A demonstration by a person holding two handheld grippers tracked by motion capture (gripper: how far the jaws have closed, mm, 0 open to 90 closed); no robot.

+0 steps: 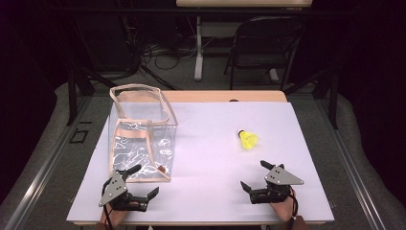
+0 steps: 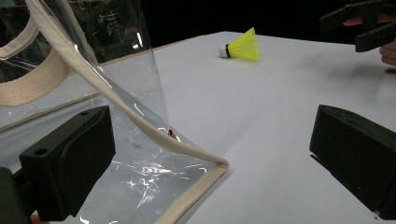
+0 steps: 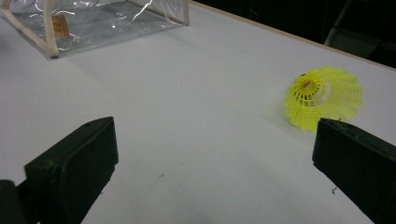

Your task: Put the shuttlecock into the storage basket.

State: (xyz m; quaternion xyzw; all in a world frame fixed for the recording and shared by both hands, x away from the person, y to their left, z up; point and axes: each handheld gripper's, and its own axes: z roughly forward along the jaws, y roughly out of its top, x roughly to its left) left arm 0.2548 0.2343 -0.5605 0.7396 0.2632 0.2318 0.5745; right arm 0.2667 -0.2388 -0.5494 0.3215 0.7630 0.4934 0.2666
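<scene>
A yellow shuttlecock (image 1: 248, 139) lies on its side on the white table top (image 1: 215, 143), right of the middle. It also appears in the left gripper view (image 2: 242, 46) and the right gripper view (image 3: 324, 98). A clear plastic bag with beige trim (image 1: 141, 134) stands upright at the left. My left gripper (image 1: 142, 181) is open at the bag's near corner (image 2: 205, 168), one jaw beside the clear wall. My right gripper (image 1: 255, 175) is open a short way in front of the shuttlecock, nothing between its jaws.
A wooden strip (image 1: 225, 97) runs along the table's far edge. Behind the table stand a dark folding chair (image 1: 265, 43) and a white table leg (image 1: 198, 48) with cables on the floor. Bare white surface lies between the bag and the shuttlecock.
</scene>
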